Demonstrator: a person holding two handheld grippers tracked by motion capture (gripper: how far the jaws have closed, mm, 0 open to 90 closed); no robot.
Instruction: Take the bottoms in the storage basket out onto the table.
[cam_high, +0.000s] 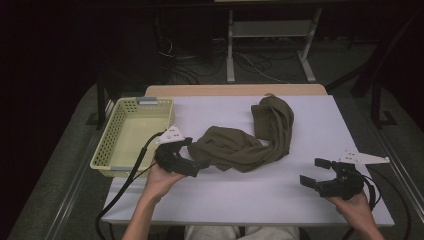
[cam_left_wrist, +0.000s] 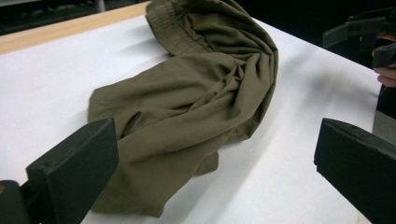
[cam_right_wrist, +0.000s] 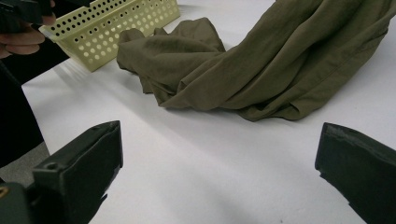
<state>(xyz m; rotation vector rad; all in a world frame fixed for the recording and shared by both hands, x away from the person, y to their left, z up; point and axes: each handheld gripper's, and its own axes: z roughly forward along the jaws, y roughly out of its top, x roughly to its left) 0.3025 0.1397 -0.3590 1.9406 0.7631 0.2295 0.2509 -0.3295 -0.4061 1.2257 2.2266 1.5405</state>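
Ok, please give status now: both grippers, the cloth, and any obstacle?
Left gripper open at olive cloth's near end. Right gripper open, apart from cloth. Cloth crumpled on table. Yellow basket beside, nothing blocking.

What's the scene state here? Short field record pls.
surface: white table
cloth: olive garment, crumpled, lying mid-table
basket: yellow perforated basket, at the table's left edge, nothing seen inside
left gripper: jaws open, at the garment's near-left end, not gripping it
right gripper: jaws open, over bare table, apart from the garment
likely next: left gripper closing on the garment's edge
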